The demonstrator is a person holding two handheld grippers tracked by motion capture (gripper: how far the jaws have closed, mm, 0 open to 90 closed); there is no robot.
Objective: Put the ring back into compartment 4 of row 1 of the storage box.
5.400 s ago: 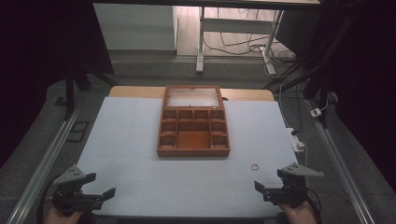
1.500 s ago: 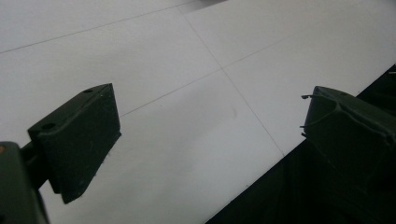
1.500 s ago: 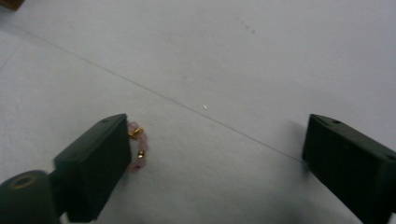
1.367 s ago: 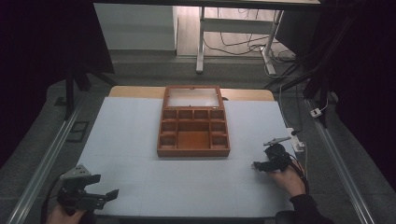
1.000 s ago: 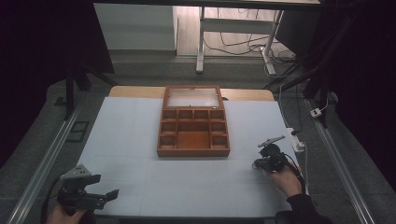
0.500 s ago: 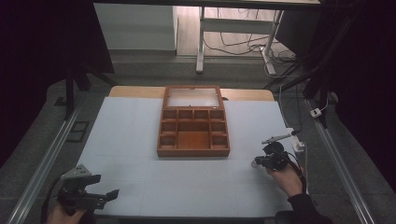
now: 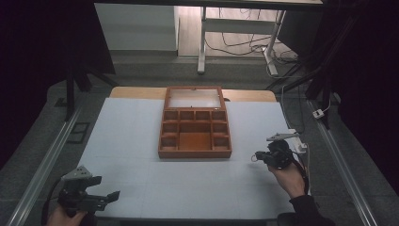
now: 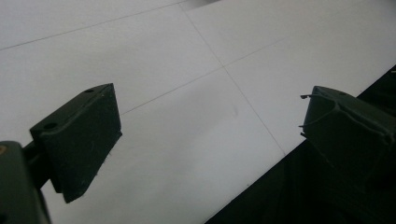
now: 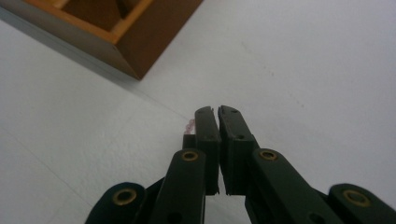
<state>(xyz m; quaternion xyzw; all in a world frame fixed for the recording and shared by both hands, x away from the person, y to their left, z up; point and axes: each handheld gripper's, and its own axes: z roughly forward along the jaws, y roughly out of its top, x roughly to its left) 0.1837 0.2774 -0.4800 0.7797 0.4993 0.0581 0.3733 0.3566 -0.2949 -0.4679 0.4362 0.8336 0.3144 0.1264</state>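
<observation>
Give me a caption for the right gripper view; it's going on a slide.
Right hand-held gripper closed on a small pink ring, near the brown wooden compartment box's corner.

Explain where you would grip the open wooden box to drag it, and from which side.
Grip the near wall of the wooden box, coming down from above on the person's side: one jaw drops into the wide front compartment, one stays outside. The open lid blocks the far side.
</observation>
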